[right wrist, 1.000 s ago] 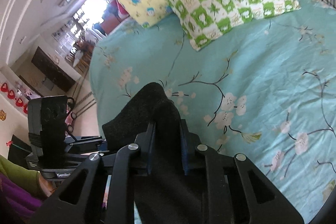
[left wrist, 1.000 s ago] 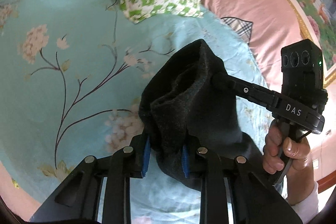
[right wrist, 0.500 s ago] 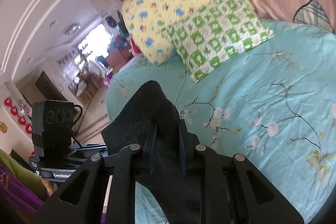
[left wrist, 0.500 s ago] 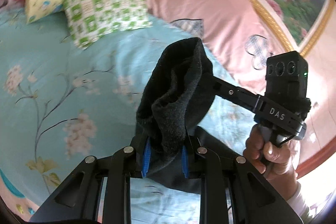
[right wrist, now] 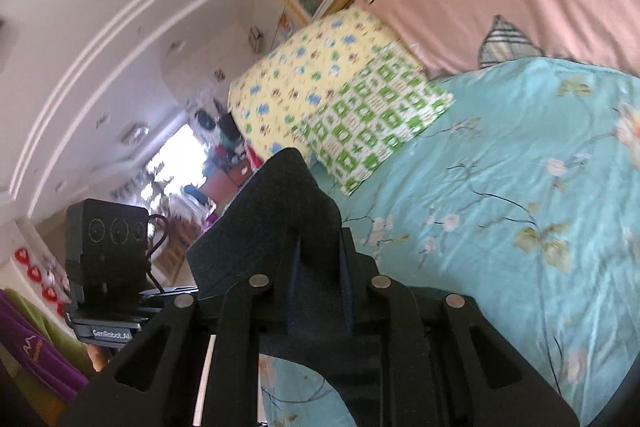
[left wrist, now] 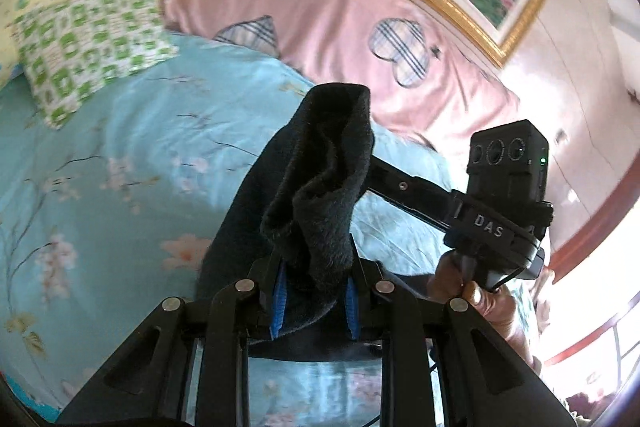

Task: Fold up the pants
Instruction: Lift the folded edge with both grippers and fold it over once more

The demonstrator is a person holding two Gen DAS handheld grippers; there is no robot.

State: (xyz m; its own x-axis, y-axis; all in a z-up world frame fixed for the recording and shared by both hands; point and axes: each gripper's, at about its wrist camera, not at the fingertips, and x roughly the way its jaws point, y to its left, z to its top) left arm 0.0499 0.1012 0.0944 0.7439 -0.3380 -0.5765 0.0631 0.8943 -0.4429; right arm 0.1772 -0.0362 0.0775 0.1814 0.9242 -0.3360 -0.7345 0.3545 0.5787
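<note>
Apparently both grippers (left wrist: 314, 301) (right wrist: 318, 293) pinch pants (left wrist: 320, 195).

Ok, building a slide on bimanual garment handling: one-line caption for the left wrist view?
Left gripper and right gripper both clamp bunched black fleece pants, lifted above a turquoise floral bedsheet.

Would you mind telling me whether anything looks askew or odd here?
Only the black pants: they are bunched into a crumpled wad between the left tongs, and the right tongs also pinch them. No flat fold shows yet. The bed looks ordinary.
</note>
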